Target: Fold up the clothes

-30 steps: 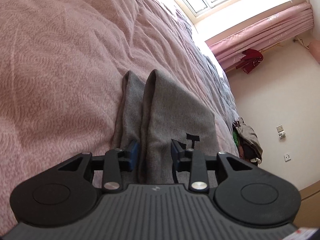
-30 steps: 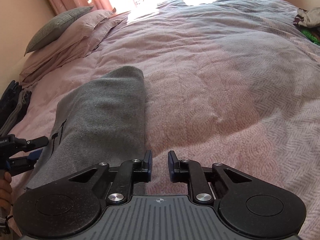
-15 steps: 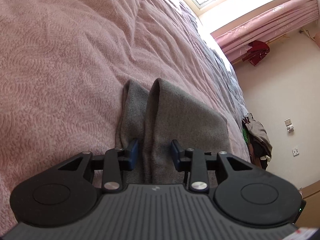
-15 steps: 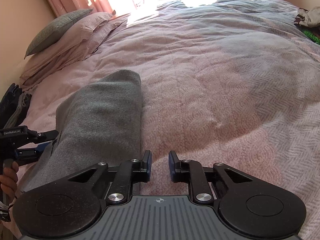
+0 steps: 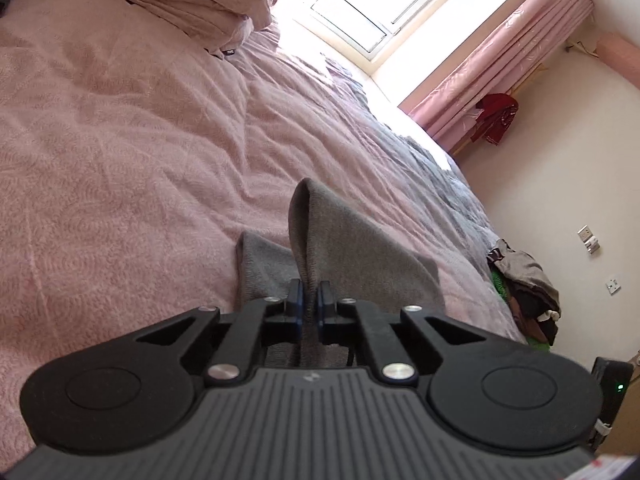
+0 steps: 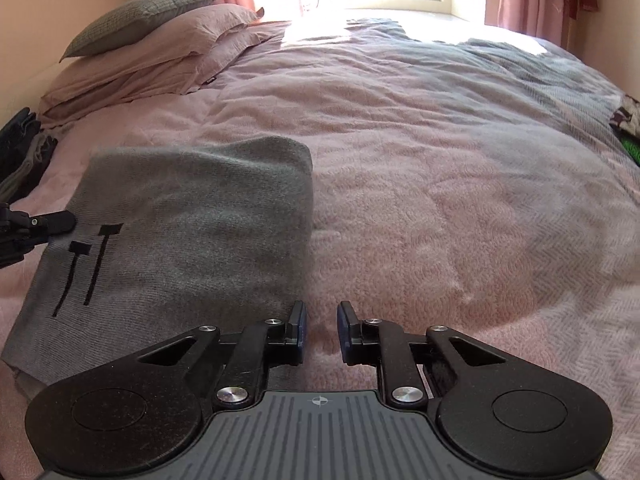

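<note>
A grey garment (image 6: 192,240) with black line markings lies on a pink swirl-textured bedspread (image 6: 440,200).

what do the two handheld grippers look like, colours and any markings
Both the left gripper and right gripper are matte black linkages with silver pivot bolts, blue finger pads, round black discs either side and a ribbed grey body bearing a small white mark.

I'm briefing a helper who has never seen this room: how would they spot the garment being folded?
Start at the wide bed under its pink quilt. On the side nearer the stacked pillows lies a grey knitted garment, folded flat. Unlike the crumpled clothes pile at the bed's far edge, it carries thin black T-shaped marks, and the left gripper pinches its edge.
</note>
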Demonstrator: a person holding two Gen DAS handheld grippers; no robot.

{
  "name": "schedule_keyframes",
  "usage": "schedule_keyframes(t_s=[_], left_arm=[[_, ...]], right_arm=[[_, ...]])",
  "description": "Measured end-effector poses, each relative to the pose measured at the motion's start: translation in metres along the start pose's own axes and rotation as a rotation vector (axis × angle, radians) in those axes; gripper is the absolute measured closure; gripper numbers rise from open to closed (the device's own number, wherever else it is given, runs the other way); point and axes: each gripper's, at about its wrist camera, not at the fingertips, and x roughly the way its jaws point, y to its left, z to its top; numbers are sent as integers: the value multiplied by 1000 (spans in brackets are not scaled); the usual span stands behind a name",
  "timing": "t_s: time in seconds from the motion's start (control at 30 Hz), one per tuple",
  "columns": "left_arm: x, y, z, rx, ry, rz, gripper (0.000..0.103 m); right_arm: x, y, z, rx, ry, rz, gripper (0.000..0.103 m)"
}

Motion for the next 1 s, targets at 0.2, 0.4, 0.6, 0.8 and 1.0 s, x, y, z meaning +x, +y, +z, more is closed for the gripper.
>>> schedule_keyframes(t_s=[0.2,0.4,0.6,0.8,1.0], left_arm=[[12,1,-19,65,-7,107,98],[-7,-5,-22,122,-64,153,98],[7,-11,-27,194,2,227,90],[-16,-21,13,142,-92,162,92],[49,-54,16,276,-2,210,91]], right_arm=[[16,25,-2,-141,0,-66,89],[22,44,-11,-255,-48,-64,103],[24,35,-11,-262,-52,-72,102],[7,-2,28,-48,-152,57,86],[39,22,59,-78,-218,173,84]])
